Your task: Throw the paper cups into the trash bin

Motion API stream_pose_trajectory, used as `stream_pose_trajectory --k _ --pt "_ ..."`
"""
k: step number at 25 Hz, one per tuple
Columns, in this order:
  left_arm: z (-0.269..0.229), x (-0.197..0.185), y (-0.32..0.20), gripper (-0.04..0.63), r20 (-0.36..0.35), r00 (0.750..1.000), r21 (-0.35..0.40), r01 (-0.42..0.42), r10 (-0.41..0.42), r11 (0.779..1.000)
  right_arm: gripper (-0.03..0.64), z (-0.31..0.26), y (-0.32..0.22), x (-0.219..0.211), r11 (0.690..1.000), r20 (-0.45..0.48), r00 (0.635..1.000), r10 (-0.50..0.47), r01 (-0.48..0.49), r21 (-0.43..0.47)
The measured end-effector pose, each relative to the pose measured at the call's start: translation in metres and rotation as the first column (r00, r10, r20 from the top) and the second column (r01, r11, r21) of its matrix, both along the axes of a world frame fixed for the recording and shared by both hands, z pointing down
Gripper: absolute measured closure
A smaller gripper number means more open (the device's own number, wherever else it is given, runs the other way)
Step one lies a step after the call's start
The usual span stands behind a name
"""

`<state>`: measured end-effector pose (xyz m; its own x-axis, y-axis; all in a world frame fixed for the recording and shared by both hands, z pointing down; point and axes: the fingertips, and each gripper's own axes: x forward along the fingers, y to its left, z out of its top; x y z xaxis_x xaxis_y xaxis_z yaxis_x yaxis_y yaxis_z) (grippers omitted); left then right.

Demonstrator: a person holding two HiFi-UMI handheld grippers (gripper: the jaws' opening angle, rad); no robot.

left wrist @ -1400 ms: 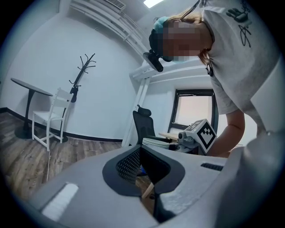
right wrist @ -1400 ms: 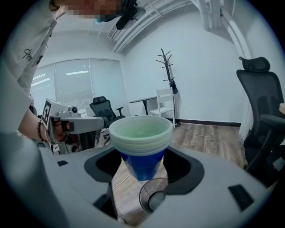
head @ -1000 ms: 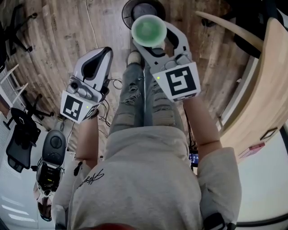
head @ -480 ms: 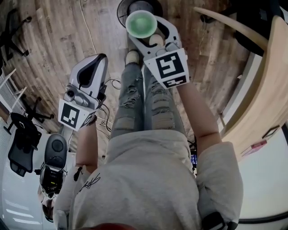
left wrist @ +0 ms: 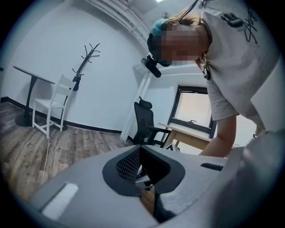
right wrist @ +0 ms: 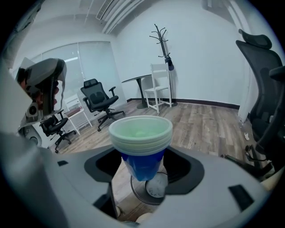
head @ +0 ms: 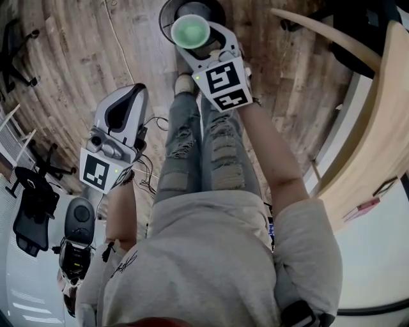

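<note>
You stand on a wood-plank floor (head: 70, 57) in a white-walled office. The trash bin (head: 167, 14) sits on those planks just past your shoes (head: 185, 83).

Well left of the bin, a black office chair (head: 29, 207) stands by the wall. Your left gripper (head: 131, 96) hangs left of the bin and nearer to you, over the floor. Its jaws are pressed together with nothing between them.

The stack of paper cups (head: 190, 30), blue outside and pale green inside, is upright over the bin's mouth. Your right gripper (head: 203, 46) pinches it low on its sides. In the right gripper view, the bin (right wrist: 136, 196) shows right below the cups (right wrist: 141, 133).

Beyond the bin, well apart from it, a round table (right wrist: 136, 80), a white chair (right wrist: 158, 91) and a coat stand (right wrist: 162, 44) line the far wall. Right of the bin, a pale wooden desk (head: 383, 115) runs along the wall, and a second black chair (right wrist: 260, 84) stands on that side.

Bare planks spread left of the bin and beyond it towards the far wall. The desk's curved edge closes off the space to the bin's right. Your own legs (head: 192, 147) fill the side of the bin nearest you.
</note>
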<state>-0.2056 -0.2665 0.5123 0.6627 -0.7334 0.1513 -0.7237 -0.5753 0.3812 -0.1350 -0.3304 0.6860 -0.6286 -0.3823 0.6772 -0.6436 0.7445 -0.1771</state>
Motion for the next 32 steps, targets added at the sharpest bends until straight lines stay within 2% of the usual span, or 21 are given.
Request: stream_pose_trajectory --k 21,32 --pt "0.018 0.003 0.009 0.592 0.001 1.0 -0.046 -0.025 0.025 0.999 0.325 0.096 -0.008 0.007 0.99 -0.121 0.991 0.061 -0.075 -0.119" --pt "0.024 0.007 0.012 0.592 -0.009 1.0 -0.039 -0.028 0.027 0.999 0.325 0.136 -0.009 0.013 0.976 -0.156 0.985 0.075 -0.104 -0.19"
